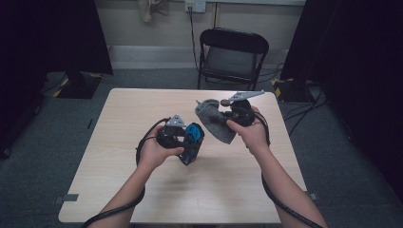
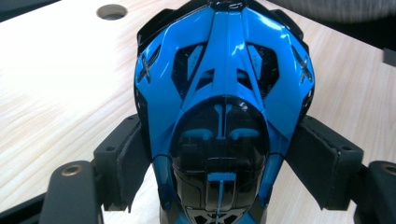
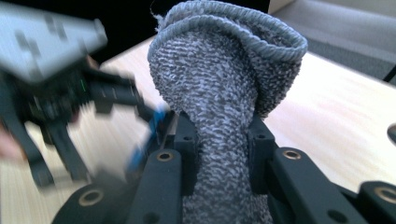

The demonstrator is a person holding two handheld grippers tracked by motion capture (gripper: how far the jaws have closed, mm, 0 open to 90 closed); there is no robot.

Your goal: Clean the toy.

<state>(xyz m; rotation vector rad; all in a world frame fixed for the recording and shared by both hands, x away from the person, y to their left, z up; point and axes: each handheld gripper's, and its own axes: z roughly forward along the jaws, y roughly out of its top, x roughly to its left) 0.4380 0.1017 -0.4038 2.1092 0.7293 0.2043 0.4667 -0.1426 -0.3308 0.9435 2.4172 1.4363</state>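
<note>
My left tool [image 2: 219, 154] is clamped on a glossy blue and black toy [image 2: 224, 84], shaped like a helmet or vehicle shell. Both black pads [image 2: 128, 158] press its lower sides, one at each flank. Toy stands upright between my jaws, nose end rising toward the top edge of the view, dark tinted canopy part low in the middle. X marks on both blue shoulders. Pale wood-grain surface [image 2: 56, 79] behind it, with a round hole [image 2: 111, 11] at upper left. Dark floor strip past the far edge.
</note>
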